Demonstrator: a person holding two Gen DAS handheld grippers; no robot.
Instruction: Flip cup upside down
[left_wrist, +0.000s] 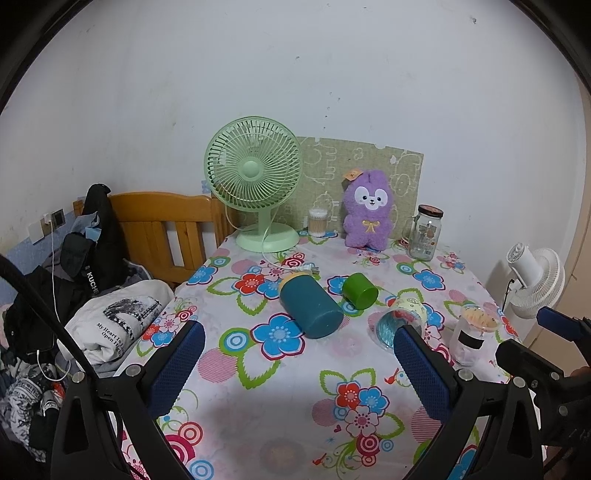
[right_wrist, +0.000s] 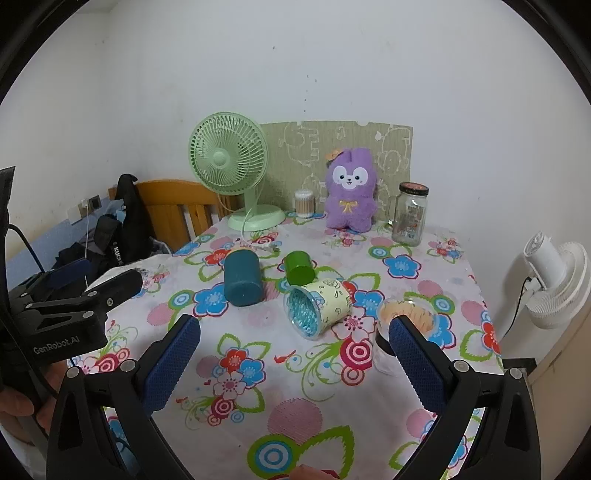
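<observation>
Several cups sit on the floral tablecloth. A teal cup (left_wrist: 310, 304) (right_wrist: 242, 280) lies on its side. A small green cup (left_wrist: 359, 290) (right_wrist: 300, 272) lies on its side beside it. A clear cup with a pale patterned sleeve (left_wrist: 400, 321) (right_wrist: 318, 308) lies on its side, mouth toward me. A clear cup with an orange lid (left_wrist: 474, 334) (right_wrist: 406, 321) stands upright at the right. My left gripper (left_wrist: 299, 365) is open and empty, short of the teal cup. My right gripper (right_wrist: 295, 362) is open and empty, short of the patterned cup.
At the table's back stand a green fan (left_wrist: 255, 177), a cotton-swab jar (left_wrist: 318, 221), a purple plush (left_wrist: 365, 214) and a glass jar (left_wrist: 424, 232). A wooden bed frame (left_wrist: 162, 225) with clothes is left. A white fan (left_wrist: 535, 280) stands right.
</observation>
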